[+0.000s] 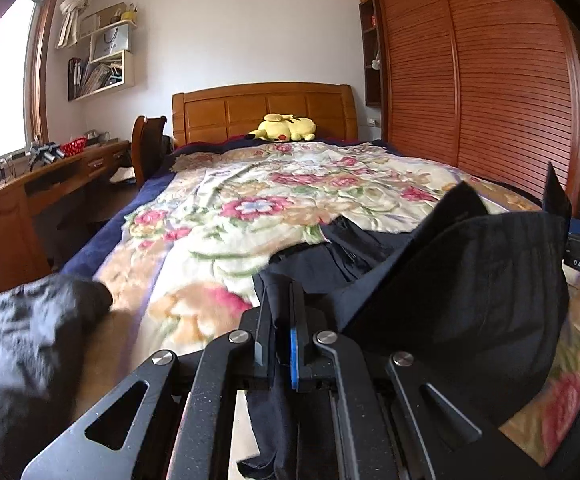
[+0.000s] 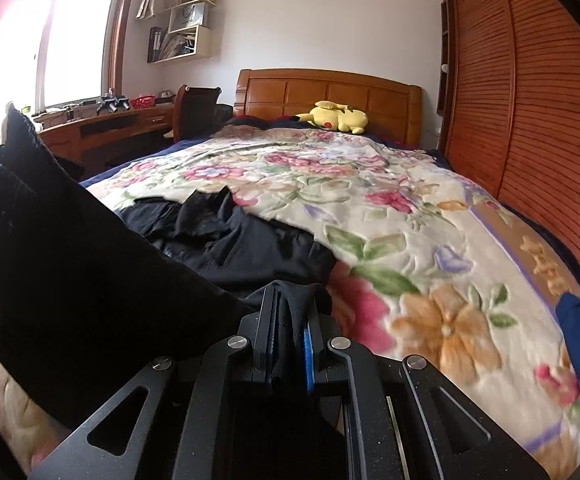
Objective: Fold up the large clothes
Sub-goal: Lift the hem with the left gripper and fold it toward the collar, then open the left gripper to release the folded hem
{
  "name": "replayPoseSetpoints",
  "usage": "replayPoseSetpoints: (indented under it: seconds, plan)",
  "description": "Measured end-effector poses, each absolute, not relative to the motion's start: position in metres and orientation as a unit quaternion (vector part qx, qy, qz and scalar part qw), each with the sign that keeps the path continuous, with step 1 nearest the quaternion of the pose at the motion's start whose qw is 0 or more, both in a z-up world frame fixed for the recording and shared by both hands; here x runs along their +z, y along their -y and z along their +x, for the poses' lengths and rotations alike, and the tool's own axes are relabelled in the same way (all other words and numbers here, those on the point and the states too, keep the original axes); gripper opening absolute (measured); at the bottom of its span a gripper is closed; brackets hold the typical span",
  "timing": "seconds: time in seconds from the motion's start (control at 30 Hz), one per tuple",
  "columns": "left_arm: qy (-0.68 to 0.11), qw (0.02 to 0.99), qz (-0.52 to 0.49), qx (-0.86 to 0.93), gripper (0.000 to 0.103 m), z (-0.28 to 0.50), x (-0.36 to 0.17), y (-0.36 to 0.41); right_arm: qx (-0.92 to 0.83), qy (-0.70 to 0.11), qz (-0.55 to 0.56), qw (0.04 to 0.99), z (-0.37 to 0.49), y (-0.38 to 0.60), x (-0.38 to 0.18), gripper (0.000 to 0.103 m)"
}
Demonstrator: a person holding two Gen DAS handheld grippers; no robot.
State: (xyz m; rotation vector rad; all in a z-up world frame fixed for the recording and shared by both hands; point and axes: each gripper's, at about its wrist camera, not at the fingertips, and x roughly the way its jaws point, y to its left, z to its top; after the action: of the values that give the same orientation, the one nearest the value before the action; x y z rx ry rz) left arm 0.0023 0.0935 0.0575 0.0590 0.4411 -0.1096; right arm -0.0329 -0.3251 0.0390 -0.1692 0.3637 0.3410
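While the bed carries a floral blanket, a dark garment lies on its near part with its near edge lifted, left gripper and right gripper each pinching that cloth, plush by headboard.

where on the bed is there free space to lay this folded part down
Free: the floral blanket between the black garment and the yellow plush, plus its wardrobe-side strip. Crowded: the near end, where both grippers grip the garment and a grey bundle lies.
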Motion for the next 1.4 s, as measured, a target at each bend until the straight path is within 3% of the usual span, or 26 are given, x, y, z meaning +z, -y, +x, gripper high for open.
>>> replayPoseSetpoints:
  seconds: [0.37, 0.73, 1.17, 1.23, 1.3, 1.4]
  plan:
    - [-0.224, 0.974, 0.038, 0.003, 0.005, 0.103, 0.062, -0.101, 0.13, -0.19, -0.069, 0.971, 0.079, 0.302, 0.066, 0.01]
    - [-0.239, 0.969, 0.053, 0.019, 0.005, 0.175, 0.053, -0.101, 0.091, -0.2, -0.126, 0.967, 0.152, 0.26, 0.071, 0.01]
    - [-0.276, 0.96, 0.052, 0.016, 0.006, 0.217, 0.034, -0.097, 0.055, -0.225, -0.155, 0.96, 0.192, 0.229, 0.059, 0.011]
    - [-0.288, 0.956, 0.052, 0.016, 0.009, 0.214, 0.028, -0.098, 0.053, -0.226, -0.146, 0.962, 0.187, 0.233, 0.062, 0.014]
    - [-0.295, 0.954, 0.06, 0.019, 0.013, 0.212, 0.025, -0.097, 0.046, -0.222, -0.137, 0.964, 0.185, 0.236, 0.065, 0.025]
    - [-0.3, 0.953, 0.053, 0.011, 0.033, 0.204, 0.027, -0.1, 0.038, -0.219, -0.121, 0.967, 0.176, 0.243, 0.072, 0.037]
